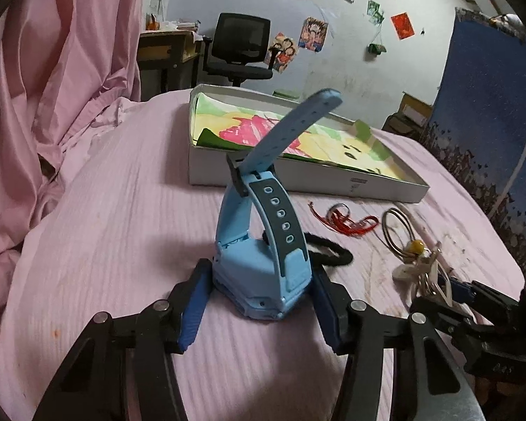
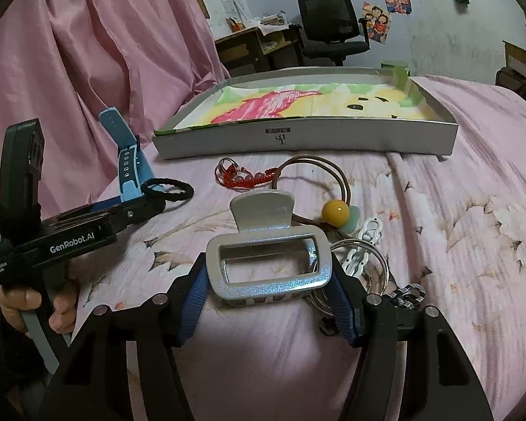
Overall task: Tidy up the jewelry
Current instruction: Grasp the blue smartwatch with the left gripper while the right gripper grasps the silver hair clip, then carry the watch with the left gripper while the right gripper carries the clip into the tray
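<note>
On pink bedding (image 2: 438, 182), shallow box (image 2: 305, 138) with only a drawing (image 2: 298, 103); left jaws clamping watch (image 1: 263, 273), right jaws clamping hair claw (image 2: 268, 263).

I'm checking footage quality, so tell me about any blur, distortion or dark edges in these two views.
Left wrist view: strong fisheye bend, dark vignette corners, the blue watch sharp, its raised strap tip slightly blurred. Right wrist view: same curved edges; the silver hair claw is crisp with sparkly glare, and the box looks bowed.

A pink bed (image 2: 456, 245) carried a shallow box (image 2: 308, 140). Nearer than the box lay a red cord (image 2: 238, 177), metal rings (image 2: 319, 168), a silver clip (image 2: 268, 256), a black hair tie (image 2: 168, 189) and a blue watch (image 1: 263, 263).
</note>
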Available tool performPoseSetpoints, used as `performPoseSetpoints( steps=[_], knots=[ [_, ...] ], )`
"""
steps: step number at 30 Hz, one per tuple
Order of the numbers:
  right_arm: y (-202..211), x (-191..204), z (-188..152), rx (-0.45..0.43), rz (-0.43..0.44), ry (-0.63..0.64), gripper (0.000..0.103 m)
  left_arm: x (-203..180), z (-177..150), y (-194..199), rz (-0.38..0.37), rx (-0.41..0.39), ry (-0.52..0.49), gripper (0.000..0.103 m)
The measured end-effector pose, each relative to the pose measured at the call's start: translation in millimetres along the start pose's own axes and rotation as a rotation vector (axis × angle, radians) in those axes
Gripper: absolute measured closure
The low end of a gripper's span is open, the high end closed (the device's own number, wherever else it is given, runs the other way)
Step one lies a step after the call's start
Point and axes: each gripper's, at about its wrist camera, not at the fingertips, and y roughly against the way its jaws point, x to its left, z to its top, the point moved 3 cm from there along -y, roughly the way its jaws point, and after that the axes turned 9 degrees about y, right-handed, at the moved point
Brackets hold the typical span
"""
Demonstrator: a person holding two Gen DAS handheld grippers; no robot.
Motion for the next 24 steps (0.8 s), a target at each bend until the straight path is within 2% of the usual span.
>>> performPoseSetpoints(
  steps=[7, 12, 19, 24],
  knots=[
    [18.8, 10.5, -5.5, -0.067, 0.000, 0.024, 0.046, -7.0, -34.0, 39.6, -0.043, -0.079, -0.022, 0.051],
    [41.7, 21.4, -7.9, -0.158, -0.013, 0.051, 0.046, -15.3, -39.0, 56.4, -0.065, -0.160, -0.045, 0.051],
    [65.9, 26.0, 3.8, -0.277, -0.035, 0.078, 0.046, -21.4, -8.8, 79.1, -0.055, -0.347, -0.038, 0.051],
    [73.1, 22.2, 32.3, -0.354, -0.064, 0.086, 0.046, -25.7, 25.2, 82.4, -0.029, -0.448, -0.034, 0.051]
  ],
)
